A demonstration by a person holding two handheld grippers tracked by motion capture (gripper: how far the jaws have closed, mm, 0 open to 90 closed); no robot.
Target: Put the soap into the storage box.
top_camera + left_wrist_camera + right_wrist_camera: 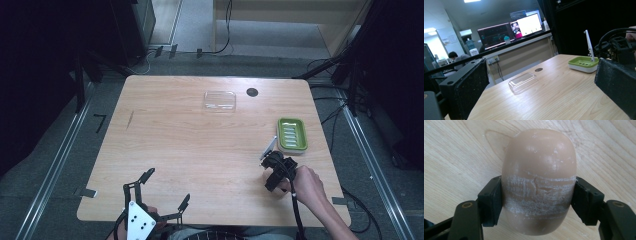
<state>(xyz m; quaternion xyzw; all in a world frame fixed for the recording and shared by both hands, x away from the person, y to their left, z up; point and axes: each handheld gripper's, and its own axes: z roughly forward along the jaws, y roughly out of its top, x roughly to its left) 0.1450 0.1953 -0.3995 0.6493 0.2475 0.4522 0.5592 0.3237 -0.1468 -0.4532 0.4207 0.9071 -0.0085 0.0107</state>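
On the wooden table [200, 150], a tan bar of soap [539, 180] is pinched by the right gripper [537, 202] just beside the green soap dish [292, 134]. The left gripper [162, 192] is held at the near edge, jaws spread wide.

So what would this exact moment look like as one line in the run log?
right gripper: shut on soap bar, near green soap dish | left gripper: open, holding nothing | clear lid: far side of table

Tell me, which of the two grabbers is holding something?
The right gripper: its jaws squeeze a tan soap bar. The left gripper stands open with nothing between its jaws.
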